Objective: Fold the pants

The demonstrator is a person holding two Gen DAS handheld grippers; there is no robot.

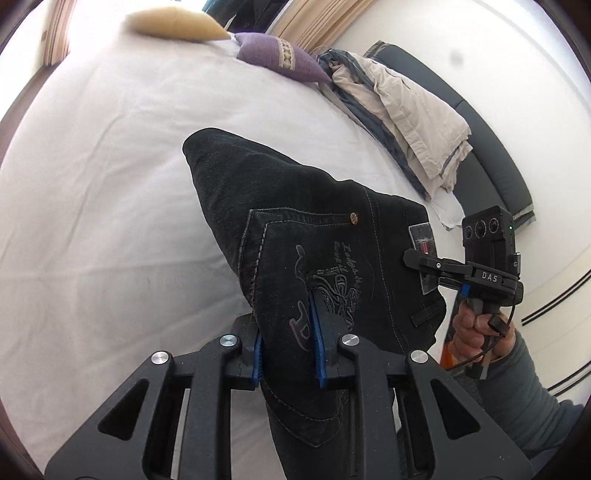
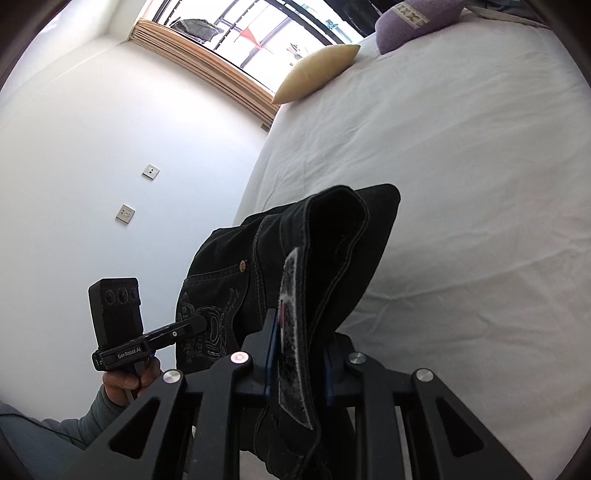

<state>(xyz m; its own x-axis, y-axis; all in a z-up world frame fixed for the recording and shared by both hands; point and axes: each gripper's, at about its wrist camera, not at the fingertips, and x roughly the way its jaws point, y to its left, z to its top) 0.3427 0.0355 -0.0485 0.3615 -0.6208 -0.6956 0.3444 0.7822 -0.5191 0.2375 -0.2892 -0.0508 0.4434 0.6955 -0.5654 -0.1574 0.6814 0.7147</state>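
Note:
Black jeans [image 1: 295, 229] hang bunched over the white bed, held up by both grippers. My left gripper [image 1: 286, 325] is shut on the jeans at the embroidered back pocket. My right gripper [image 2: 299, 350] is shut on the jeans at the waistband, by the worn label patch [image 2: 291, 332]. The right gripper also shows in the left wrist view [image 1: 417, 258], pinching the label. The left gripper shows in the right wrist view [image 2: 199, 325], at the pocket. The legs hang below, out of sight.
The white bed sheet [image 1: 110, 184] spreads beneath. A purple pillow [image 1: 280, 55] and a cream pillow [image 1: 173, 22] lie at its far end. Folded beige and grey clothes [image 1: 406, 118] lie on a dark bench beside the bed. A white wall [image 2: 110, 147] stands left.

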